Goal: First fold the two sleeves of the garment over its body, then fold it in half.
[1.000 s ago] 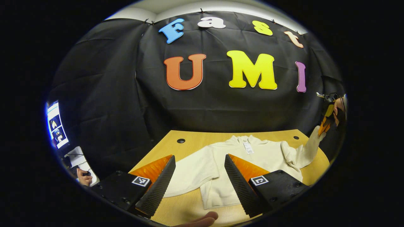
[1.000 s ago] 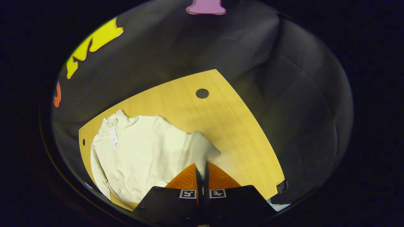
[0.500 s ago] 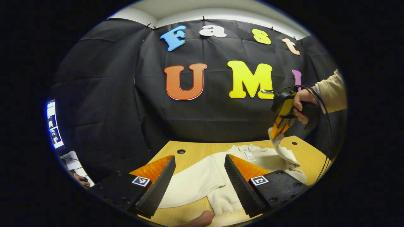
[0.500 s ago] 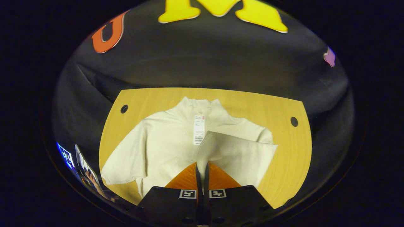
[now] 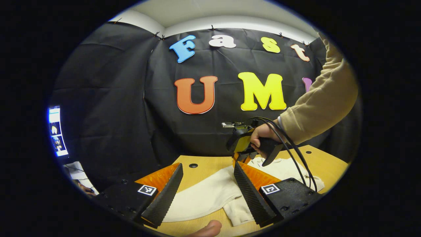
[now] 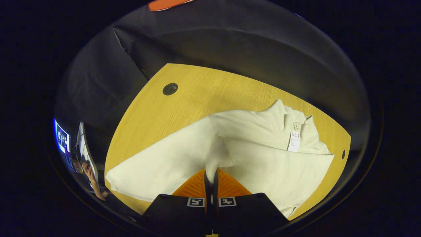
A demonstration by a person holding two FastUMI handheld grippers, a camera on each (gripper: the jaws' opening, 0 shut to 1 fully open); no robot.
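The cream garment [image 6: 263, 154] lies flat on the wooden table [image 6: 184, 108], collar toward the far edge and a paper tag [image 6: 294, 141] hanging at the neck.

Right gripper [image 6: 210, 174]: in the right gripper view, both fingers are pressed together on the ribbed cuff of the right sleeve [image 6: 215, 158]. The cuff rises as a narrow strip from between the fingers. The sleeve is drawn across the body of the garment, and the cuff sits above the chest area, left of the tag. In the left gripper view, this same gripper appears above the far part of the garment, held by a hand [image 5: 261, 138] in a tan sleeve, with black cables [image 5: 289, 151] looping down from it. Its fingertips are partly hidden behind the left gripper's own finger, so contact with the cloth is hard to confirm from that view.

Left gripper [image 5: 207, 194]: the jaws stand wide apart with nothing between them. It hovers near the front edge of the table, above the left sleeve [image 5: 200, 197], which is spread flat out to the left side of the garment and is not yet folded. A fingertip [image 5: 207, 228] of the person shows at the bottom edge of this view.

A round cable hole [image 6: 170, 89] sits in the table near its far left corner, well apart from the garment. A lit screen [image 5: 56, 131] stands off to the left of the table.
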